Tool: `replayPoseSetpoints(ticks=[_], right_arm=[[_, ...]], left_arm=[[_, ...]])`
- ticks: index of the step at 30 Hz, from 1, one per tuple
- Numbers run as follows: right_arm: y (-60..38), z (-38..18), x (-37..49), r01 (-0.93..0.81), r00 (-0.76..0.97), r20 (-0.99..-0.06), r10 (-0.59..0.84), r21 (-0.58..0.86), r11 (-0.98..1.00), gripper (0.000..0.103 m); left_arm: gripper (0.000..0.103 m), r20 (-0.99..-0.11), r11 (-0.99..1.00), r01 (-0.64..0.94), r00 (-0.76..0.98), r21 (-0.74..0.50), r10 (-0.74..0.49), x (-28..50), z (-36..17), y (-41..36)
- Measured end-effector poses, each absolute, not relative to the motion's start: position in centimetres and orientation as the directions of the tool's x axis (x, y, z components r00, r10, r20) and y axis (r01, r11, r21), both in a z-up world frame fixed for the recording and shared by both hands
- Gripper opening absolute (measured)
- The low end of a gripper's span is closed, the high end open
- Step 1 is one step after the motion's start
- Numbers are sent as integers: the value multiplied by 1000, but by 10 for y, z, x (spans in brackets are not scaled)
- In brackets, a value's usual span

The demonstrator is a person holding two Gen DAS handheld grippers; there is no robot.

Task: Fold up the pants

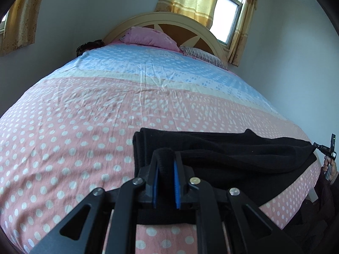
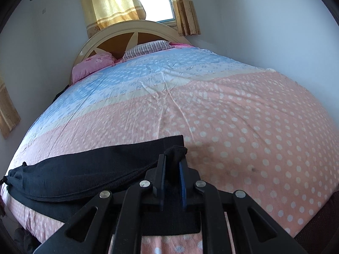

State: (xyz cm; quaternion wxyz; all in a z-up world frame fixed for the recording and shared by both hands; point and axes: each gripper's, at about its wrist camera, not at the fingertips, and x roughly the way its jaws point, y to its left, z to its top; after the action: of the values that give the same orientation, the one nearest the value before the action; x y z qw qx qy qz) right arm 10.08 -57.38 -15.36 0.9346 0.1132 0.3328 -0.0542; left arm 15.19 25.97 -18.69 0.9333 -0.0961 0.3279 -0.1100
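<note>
Black pants lie folded lengthwise across the near edge of the bed. My left gripper is shut on the pants' left end, with black cloth pinched between its blue pads. My right gripper is shut on the other end of the pants, cloth bunched between its fingers. The right gripper also shows at the far right of the left wrist view, at the end of the pants. Both held ends are lifted slightly above the sheet.
The bed has a pink and blue dotted sheet. A pink pillow and a striped pillow lie by the curved headboard. A curtained window is behind it. Walls close in on both sides.
</note>
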Motion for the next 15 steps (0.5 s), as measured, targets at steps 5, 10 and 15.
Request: replayPoseSetpoints(ticks=[5,10,15], right_arm=[[-573,-153,88,190,760,-649,-47,153,970,22],[-586,-145,70,236,767,-637,-77,169,957,47],[-575,-126,56,283,772,-615,-162,105,953,47]], left_arm=[[28,-618,976,129,757,-176,-212,139,-191,263],[38,-633,992,68,764,-111,-123,116,-185,288],[39,-645,991,-37,763,-127,-54,95,-185,328]])
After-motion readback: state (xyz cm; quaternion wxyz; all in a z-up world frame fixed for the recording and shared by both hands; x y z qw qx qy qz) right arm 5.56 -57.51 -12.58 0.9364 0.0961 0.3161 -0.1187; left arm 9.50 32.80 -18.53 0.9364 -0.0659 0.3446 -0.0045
